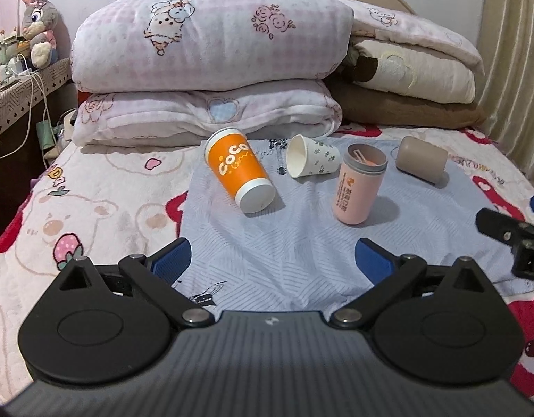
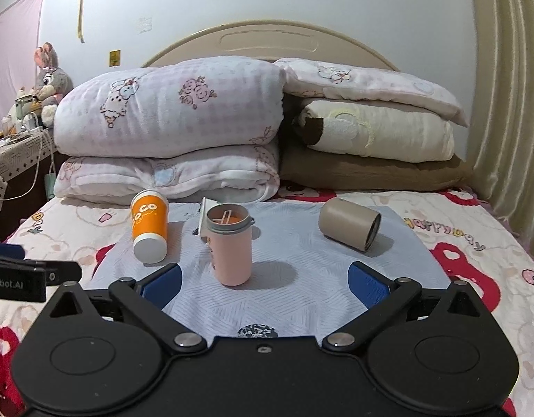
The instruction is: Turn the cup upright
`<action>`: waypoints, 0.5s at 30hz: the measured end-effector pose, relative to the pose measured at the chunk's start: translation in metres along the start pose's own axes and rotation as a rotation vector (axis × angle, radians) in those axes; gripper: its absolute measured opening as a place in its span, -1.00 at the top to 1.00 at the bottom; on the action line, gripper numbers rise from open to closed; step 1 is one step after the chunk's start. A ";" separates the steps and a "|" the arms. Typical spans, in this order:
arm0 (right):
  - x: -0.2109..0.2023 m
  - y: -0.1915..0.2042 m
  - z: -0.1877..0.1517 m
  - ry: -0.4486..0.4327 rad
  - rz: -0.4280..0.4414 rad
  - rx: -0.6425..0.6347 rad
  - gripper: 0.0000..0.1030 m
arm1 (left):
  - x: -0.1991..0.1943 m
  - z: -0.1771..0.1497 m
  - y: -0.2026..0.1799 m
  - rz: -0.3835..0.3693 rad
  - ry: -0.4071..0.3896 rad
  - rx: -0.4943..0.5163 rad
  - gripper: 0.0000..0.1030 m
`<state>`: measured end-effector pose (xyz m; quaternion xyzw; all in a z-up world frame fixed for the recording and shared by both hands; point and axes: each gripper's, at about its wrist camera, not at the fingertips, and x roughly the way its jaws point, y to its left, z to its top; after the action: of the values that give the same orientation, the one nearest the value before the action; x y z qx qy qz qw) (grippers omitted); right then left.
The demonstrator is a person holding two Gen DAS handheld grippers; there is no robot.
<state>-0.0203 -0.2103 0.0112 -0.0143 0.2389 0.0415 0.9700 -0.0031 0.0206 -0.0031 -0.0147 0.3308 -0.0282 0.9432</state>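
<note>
Several cups sit on a light blue cloth on the bed. An orange "CoCo" cup lies on its side, base toward me; it also shows in the right wrist view. A white patterned paper cup lies on its side, mostly hidden in the right wrist view. A pink cup with a grey rim stands upright. A tan cup lies on its side. My left gripper is open and empty, short of the cups. My right gripper is open and empty, just before the pink cup.
Folded pink quilts and beige and brown pillows are stacked behind the cups against the headboard. A plush rabbit sits on a side table at far left. A curtain hangs at right. The right gripper's body shows at the left view's right edge.
</note>
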 end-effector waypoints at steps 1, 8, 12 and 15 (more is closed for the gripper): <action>-0.001 0.000 0.001 0.001 -0.003 0.002 -1.00 | -0.001 0.000 0.000 0.008 0.000 0.002 -0.99; 0.000 0.004 0.001 0.041 -0.008 -0.025 -1.00 | -0.003 0.000 0.003 0.020 0.005 0.001 -0.99; 0.000 0.004 0.000 0.056 -0.013 -0.006 -1.00 | -0.006 0.000 0.003 0.028 -0.005 0.005 -0.99; 0.000 0.004 0.000 0.063 -0.014 0.001 -1.00 | -0.007 0.001 0.003 0.034 -0.010 0.008 -0.99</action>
<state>-0.0210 -0.2067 0.0110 -0.0170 0.2695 0.0342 0.9623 -0.0080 0.0238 0.0018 -0.0053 0.3263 -0.0136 0.9452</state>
